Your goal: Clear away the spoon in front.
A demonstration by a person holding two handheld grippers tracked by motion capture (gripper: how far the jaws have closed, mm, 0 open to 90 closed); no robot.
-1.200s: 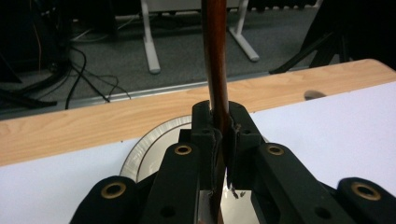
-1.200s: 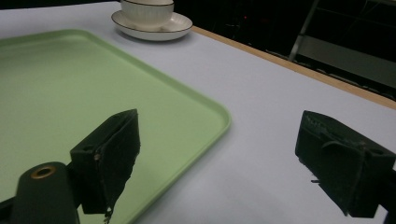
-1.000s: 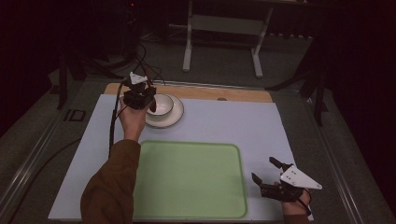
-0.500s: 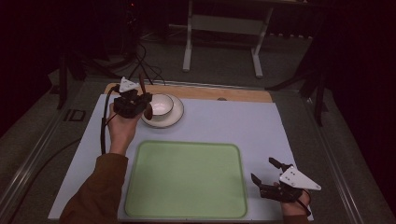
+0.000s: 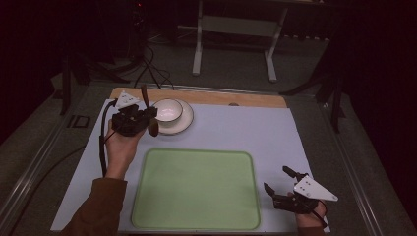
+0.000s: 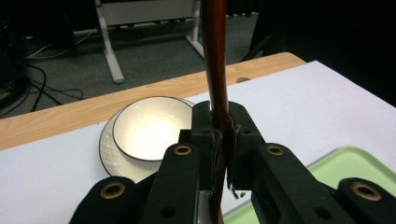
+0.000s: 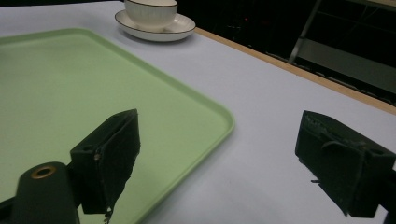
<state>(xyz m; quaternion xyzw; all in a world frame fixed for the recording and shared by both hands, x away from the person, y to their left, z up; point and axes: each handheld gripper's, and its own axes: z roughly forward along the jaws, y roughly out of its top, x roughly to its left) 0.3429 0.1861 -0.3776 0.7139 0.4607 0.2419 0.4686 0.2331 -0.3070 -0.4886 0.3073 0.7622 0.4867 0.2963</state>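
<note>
The left gripper (image 5: 142, 119) has its fingers (image 6: 201, 135) clamped tight on the handle of a brown wooden spoon (image 6: 216, 56), holding it upright above the tabletop (image 5: 236, 128) just beside the white bowl (image 5: 167, 110) on its saucer (image 5: 183, 123). Well apart, at the near right corner, the right gripper (image 5: 281, 183) rests by the green tray (image 5: 196, 191), fingers (image 7: 112, 154) spread wide around nothing.
</note>
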